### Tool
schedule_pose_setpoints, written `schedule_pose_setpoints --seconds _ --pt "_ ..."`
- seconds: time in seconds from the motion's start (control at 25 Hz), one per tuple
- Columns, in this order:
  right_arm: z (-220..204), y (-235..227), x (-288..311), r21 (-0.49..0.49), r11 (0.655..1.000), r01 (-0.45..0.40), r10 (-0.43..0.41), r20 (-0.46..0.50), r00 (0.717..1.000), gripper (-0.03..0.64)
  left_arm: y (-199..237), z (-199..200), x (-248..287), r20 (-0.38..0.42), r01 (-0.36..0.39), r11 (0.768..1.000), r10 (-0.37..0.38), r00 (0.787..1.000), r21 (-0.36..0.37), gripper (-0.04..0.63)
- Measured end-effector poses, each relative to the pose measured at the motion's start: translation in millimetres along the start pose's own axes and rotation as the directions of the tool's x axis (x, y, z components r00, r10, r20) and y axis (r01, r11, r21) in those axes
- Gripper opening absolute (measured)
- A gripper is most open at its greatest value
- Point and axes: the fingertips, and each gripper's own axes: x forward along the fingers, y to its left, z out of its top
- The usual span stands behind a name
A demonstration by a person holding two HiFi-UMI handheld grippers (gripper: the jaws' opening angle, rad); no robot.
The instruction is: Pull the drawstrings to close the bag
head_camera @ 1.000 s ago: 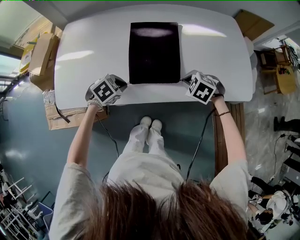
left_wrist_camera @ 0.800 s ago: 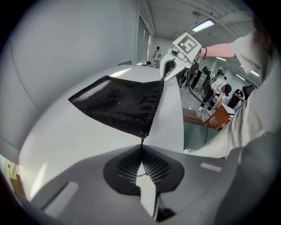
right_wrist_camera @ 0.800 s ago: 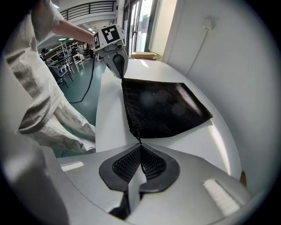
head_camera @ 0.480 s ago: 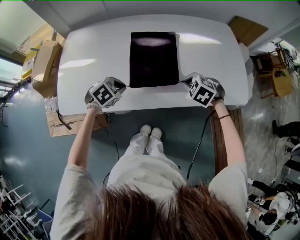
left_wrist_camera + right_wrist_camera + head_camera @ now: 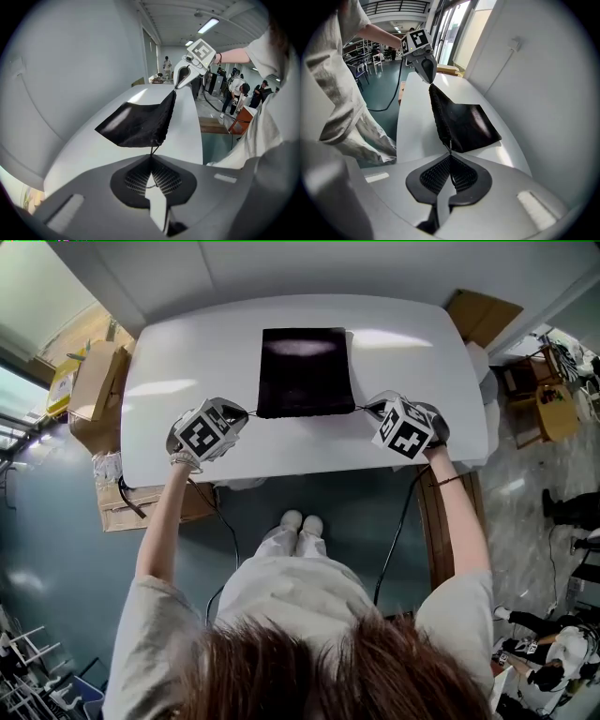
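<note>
A flat black drawstring bag (image 5: pixel 305 371) lies on the white table (image 5: pixel 187 362), its mouth edge toward me. My left gripper (image 5: pixel 244 413) sits at the bag's near left corner, shut on the left drawstring (image 5: pixel 153 150). My right gripper (image 5: pixel 368 410) sits at the near right corner, shut on the right drawstring (image 5: pixel 450 149). In the left gripper view the bag (image 5: pixel 140 122) hangs taut between my left gripper (image 5: pixel 151 159) and the right gripper (image 5: pixel 183 77), its mouth edge lifted. The right gripper view shows the same bag (image 5: pixel 464 124) stretched from my right gripper (image 5: pixel 450 157) to the left gripper (image 5: pixel 424 65).
Both grippers hover over the table's near edge (image 5: pixel 309 457). Cardboard boxes (image 5: pixel 94 381) stand on the floor at the left, another box (image 5: pixel 483 315) at the back right. A wooden stand (image 5: pixel 439 517) and a dark cable (image 5: pixel 398 521) are under the right side.
The head view has shifted, so the table sits lower in the frame. Both grippers stay shut on the strings at the bag's near corners.
</note>
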Motion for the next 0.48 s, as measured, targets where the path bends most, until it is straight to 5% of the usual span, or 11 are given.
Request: schedule_pose_setpoints --seconds 0.48 --pt "20.9 -18.7 -29.0 -0.018 0.996 0.083 -0.082 0.033 0.996 0.017 17.1 20.7 -29.2 0.059 -0.066 0.997 0.064 0.996 0.026 0.005"
